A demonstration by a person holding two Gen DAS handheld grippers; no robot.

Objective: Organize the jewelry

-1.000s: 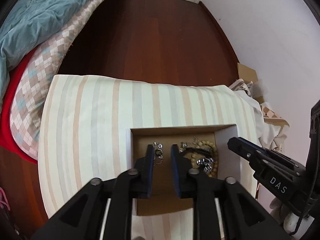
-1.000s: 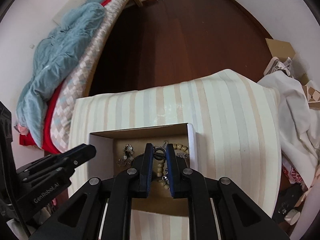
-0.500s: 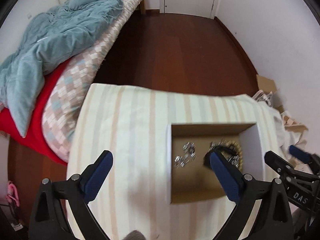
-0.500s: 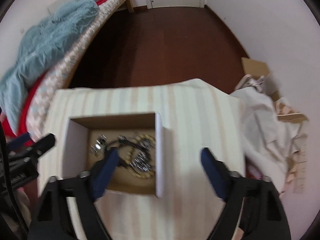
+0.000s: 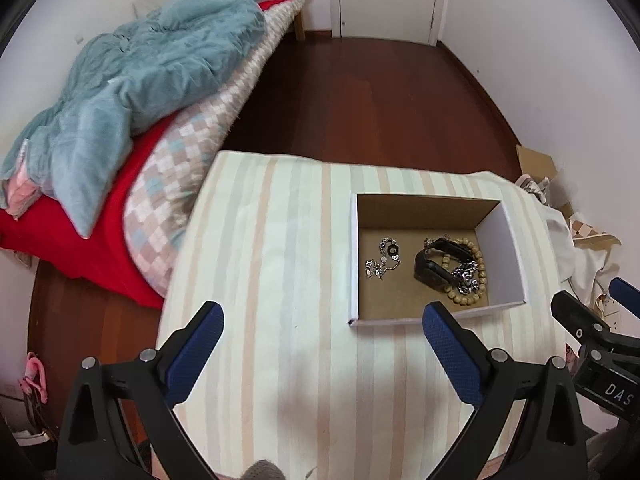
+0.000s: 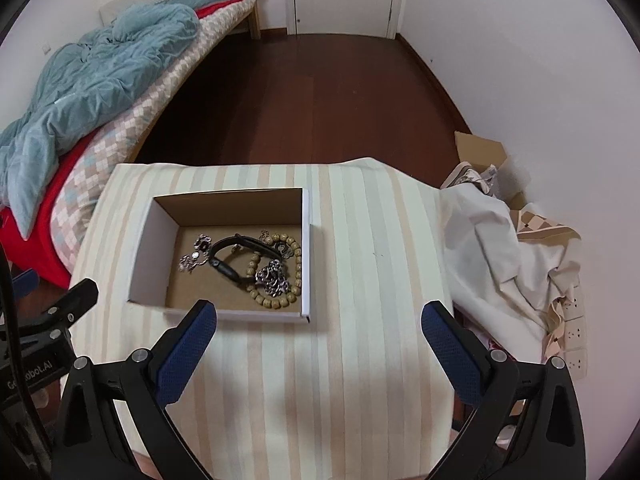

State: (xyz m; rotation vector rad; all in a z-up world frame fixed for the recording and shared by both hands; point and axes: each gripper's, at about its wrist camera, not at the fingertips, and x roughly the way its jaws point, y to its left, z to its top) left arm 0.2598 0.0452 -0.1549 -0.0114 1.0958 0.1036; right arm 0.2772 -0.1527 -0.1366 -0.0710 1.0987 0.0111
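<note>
An open cardboard box (image 5: 500, 256) (image 6: 148, 252) sits on the striped table cloth (image 5: 280, 240). Inside lie a thin silver bracelet (image 5: 382, 258) (image 6: 196, 254), a black band (image 5: 430, 264) (image 6: 228, 260), a wooden bead bracelet (image 5: 478, 276) (image 6: 296, 264) and a chunky silver chain (image 6: 274, 276). My left gripper (image 5: 322, 312) hovers above the box's near left corner, open and empty. My right gripper (image 6: 319, 307) hangs over the box's near right corner; its jaws are opening, with nothing between them. Each gripper shows at the edge of the other's view.
A bed (image 5: 120, 120) with a teal blanket and red sheet stands left of the table. White cloth (image 6: 492, 248), cardboard and a power strip (image 6: 572, 336) pile up on the right. Dark wooden floor (image 6: 320, 92) runs to a white door behind.
Both grippers went from nearly shut down inside the box to wide open. They pulled back and rose, and the jewelry stayed in the box.
</note>
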